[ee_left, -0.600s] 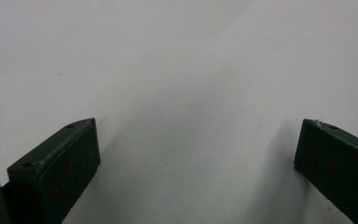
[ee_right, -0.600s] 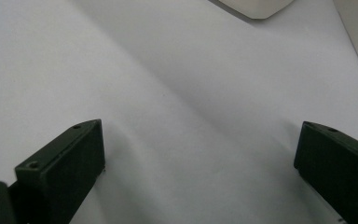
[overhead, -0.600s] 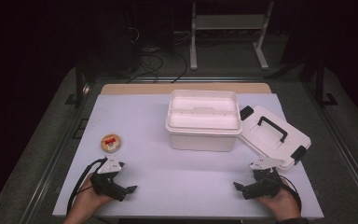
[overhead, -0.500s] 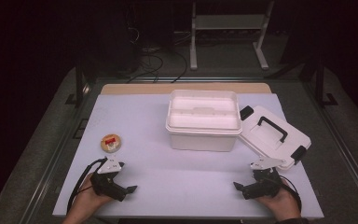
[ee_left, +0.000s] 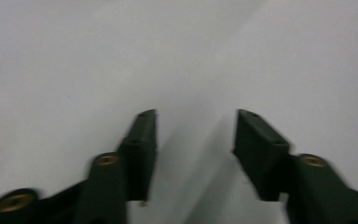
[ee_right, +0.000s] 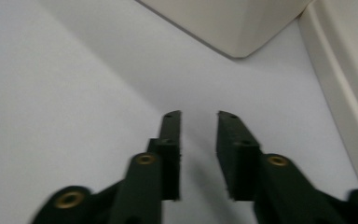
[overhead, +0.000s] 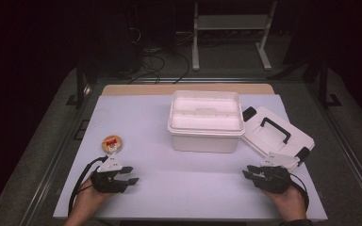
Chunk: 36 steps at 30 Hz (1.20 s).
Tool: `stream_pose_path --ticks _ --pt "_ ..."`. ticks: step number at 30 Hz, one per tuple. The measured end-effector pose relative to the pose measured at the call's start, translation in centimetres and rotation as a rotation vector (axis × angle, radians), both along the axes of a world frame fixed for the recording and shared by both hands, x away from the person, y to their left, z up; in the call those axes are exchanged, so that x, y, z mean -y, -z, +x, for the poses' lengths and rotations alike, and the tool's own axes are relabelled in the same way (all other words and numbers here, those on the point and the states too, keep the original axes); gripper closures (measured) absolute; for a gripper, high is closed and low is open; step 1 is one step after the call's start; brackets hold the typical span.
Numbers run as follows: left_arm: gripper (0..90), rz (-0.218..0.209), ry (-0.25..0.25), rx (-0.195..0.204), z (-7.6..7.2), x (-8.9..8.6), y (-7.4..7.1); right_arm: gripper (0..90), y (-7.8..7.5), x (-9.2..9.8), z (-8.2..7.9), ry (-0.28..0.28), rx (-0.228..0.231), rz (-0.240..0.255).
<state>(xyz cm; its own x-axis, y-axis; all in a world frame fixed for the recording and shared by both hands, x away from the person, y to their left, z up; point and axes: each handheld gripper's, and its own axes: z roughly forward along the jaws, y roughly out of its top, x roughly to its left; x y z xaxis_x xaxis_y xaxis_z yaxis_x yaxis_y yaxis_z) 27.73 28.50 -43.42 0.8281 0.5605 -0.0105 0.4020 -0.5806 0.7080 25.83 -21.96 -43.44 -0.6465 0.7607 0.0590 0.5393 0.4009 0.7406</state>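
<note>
Grippers rest low in the frame: left gripper [overhead: 133, 175] moderately open, right gripper [overhead: 246, 173] narrowly open, both empty; box [overhead: 206, 123] at centre.

Plenty of open mat [overhead: 188, 183] across the near side. The white bin [overhead: 206, 120] blocks the middle, its lid [overhead: 275, 134] crowds the right, and a small disc [overhead: 112, 143] sits near left.

Both grippers showing matte black: left gripper [overhead: 126, 174], right gripper [overhead: 251, 173], lower frame. Grey three-cornered plate topping each, black cable trailing behind. Brass screws [ee_right: 145, 159] sitting in jaw arms.
</note>
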Motion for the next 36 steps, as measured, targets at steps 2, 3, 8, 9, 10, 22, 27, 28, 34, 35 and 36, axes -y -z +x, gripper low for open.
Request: stream_pose_path --ticks 2,3,8,9,10,22,27,28,34,35,36 --pt "71.5 -0.010 0.000 -0.008 0.4 0.3 -0.6 83.6 -0.4 0.0 0.3 0.001 0.008 0.003" --pt "78.1 -0.010 0.000 -0.008 0.4 0.3 -0.6 88.0 -0.6 0.0 0.4 0.002 0.015 0.002" --pt "89.9 -0.025 0.003 0.007 1.8 1.5 -2.4 89.5 -1.7 0.1 1.2 0.007 0.033 0.023" --pt "89.8 -0.030 0.001 0.013 2.1 1.7 -2.7 89.5 -1.9 0.1 1.5 0.007 0.039 0.026" --pt "89.8 -0.030 0.002 0.018 2.3 2.0 -3.0 89.5 -2.1 0.2 1.8 0.010 0.046 0.021" --pt "89.7 -0.075 0.007 0.051 6.0 4.3 -5.2 89.6 -4.4 0.9 5.6 0.035 0.101 0.024" --pt "89.8 -0.084 0.009 0.062 7.5 5.4 -5.3 89.6 -4.7 0.8 7.5 0.040 0.109 0.024" --pt "89.8 -0.086 0.013 0.067 8.3 6.0 -5.3 89.5 -4.7 0.8 7.8 0.041 0.111 0.026" --pt "89.7 -0.091 0.014 0.081 10.5 7.5 -5.3 89.5 -5.0 0.4 9.3 0.037 0.120 0.029" --pt "89.7 -0.094 0.013 0.082 10.8 7.7 -5.4 89.5 -5.0 0.3 9.4 0.033 0.123 0.028" --pt "89.7 -0.095 0.013 0.085 11.1 7.9 -5.4 89.5 -5.0 0.2 9.6 0.032 0.126 0.027"
